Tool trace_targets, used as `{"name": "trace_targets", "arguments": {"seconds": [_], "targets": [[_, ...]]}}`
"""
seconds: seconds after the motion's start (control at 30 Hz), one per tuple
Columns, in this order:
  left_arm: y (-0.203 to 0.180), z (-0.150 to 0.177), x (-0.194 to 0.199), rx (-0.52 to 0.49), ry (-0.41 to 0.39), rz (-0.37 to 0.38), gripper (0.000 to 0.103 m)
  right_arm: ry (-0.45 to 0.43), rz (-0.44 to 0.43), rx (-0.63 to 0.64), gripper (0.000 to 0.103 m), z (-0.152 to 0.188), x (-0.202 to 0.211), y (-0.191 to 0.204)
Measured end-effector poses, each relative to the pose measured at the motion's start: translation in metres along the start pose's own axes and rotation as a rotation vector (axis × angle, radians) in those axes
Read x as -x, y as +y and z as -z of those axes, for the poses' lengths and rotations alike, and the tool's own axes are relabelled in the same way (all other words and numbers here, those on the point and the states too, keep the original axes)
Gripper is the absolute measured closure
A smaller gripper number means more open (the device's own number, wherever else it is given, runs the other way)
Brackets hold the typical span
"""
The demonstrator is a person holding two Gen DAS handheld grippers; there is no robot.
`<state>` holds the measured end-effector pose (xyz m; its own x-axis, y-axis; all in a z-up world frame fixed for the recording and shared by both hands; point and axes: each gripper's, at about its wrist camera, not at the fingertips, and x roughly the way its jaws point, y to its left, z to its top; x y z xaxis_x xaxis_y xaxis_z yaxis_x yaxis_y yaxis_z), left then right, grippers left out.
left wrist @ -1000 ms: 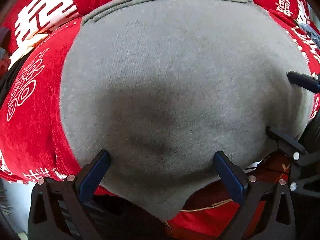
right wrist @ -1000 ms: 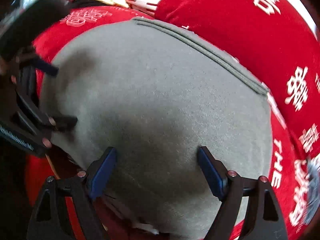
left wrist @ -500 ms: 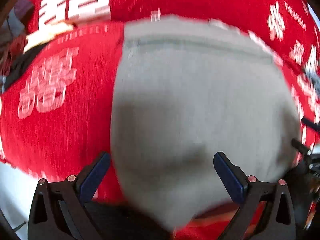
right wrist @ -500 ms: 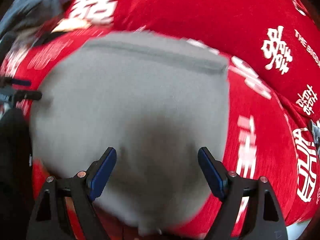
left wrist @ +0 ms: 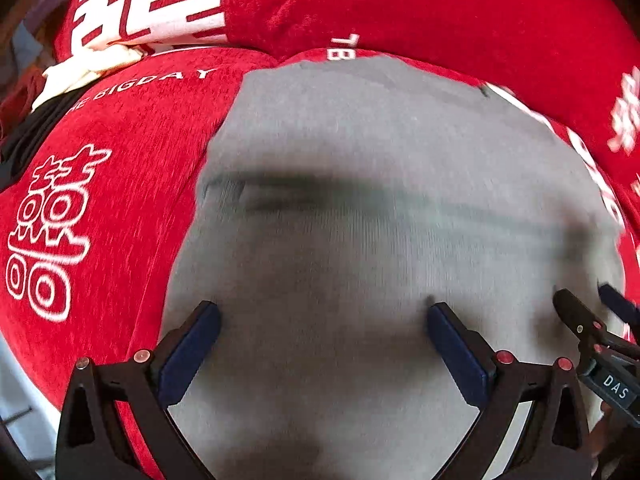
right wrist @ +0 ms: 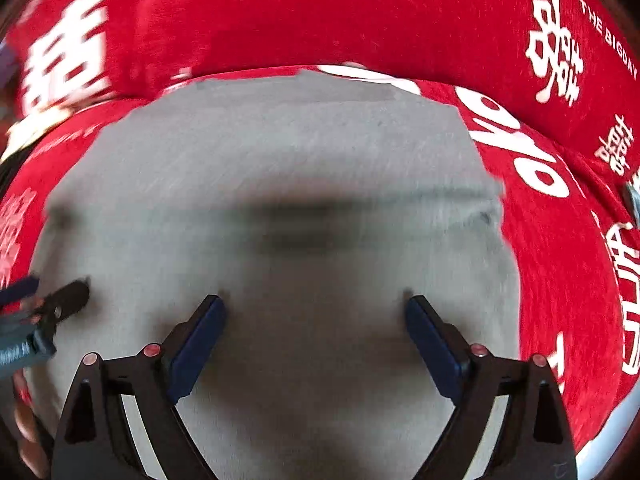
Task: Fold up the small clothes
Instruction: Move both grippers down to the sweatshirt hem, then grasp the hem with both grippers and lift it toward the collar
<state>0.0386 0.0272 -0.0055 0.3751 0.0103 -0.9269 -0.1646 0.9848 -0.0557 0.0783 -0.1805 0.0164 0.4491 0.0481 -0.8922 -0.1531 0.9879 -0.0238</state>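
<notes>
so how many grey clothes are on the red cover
1: a grey garment lies spread on the red cover, below both open claws. Anything folded under it would be hidden.

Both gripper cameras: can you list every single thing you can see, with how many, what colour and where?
grey garment: one, grey, lying flat on the red cover, filling the middle of both views; a blurred fold line runs across it.
red cover: one, red with white characters and lettering, under and around the garment.
red cushion: one, red with white characters, behind the garment at the top.
pale cloth: one, cream, far left edge beside the cushion; too blurred to identify.
left gripper: one, black with blue pads, over the garment, jaws wide, nothing between the pads.
right gripper: one, black with blue pads, over the garment, jaws opening, nothing gripped.
</notes>
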Motion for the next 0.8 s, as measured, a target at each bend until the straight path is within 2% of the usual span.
{"name": "trace_targets", "arguments": {"seconds": [0.13, 0.2, 0.23, 0.33, 0.4, 0.43, 0.47, 0.53, 0.63, 0.8], "targets": [[0.015, 0.05, 0.021, -0.026, -0.031, 0.027, 0.0, -0.105, -0.044, 0.104, 0.008, 0.068, 0.038, 0.0], [0.021, 0.067, 0.024, -0.039, -0.021, 0.037, 0.0, -0.102, -0.058, 0.161, 0.008, 0.106, 0.054, -0.004], [0.022, 0.078, 0.027, -0.063, -0.043, 0.036, 0.0, -0.107, -0.045, 0.189, 0.008, 0.122, 0.06, -0.005], [0.026, 0.116, 0.032, -0.123, -0.058, 0.048, 0.0, -0.101, -0.033, 0.221, 0.005, 0.158, 0.071, -0.007], [0.038, 0.126, 0.027, -0.067, -0.022, 0.081, 0.0, -0.017, 0.021, 0.28, 0.002, 0.179, 0.065, -0.004], [0.042, 0.129, 0.022, -0.042, 0.035, 0.092, 0.0, 0.003, 0.056, 0.315, 0.002, 0.186, 0.064, 0.0], [0.044, 0.134, 0.012, -0.036, 0.138, 0.1, 0.0, 0.042, 0.085, 0.35, 0.002, 0.194, 0.061, 0.003], [0.045, 0.14, 0.007, -0.054, 0.211, 0.086, 0.0, 0.076, 0.116, 0.387, 0.001, 0.203, 0.06, 0.007], [0.049, 0.145, 0.002, -0.063, 0.291, 0.024, 0.0, 0.165, 0.069, 0.297, 0.001, 0.203, 0.059, -0.007], [0.074, 0.141, 0.0, 0.082, 0.281, 0.061, 0.0, 0.199, -0.082, -0.043, 0.001, 0.2, 0.056, -0.07]]}}
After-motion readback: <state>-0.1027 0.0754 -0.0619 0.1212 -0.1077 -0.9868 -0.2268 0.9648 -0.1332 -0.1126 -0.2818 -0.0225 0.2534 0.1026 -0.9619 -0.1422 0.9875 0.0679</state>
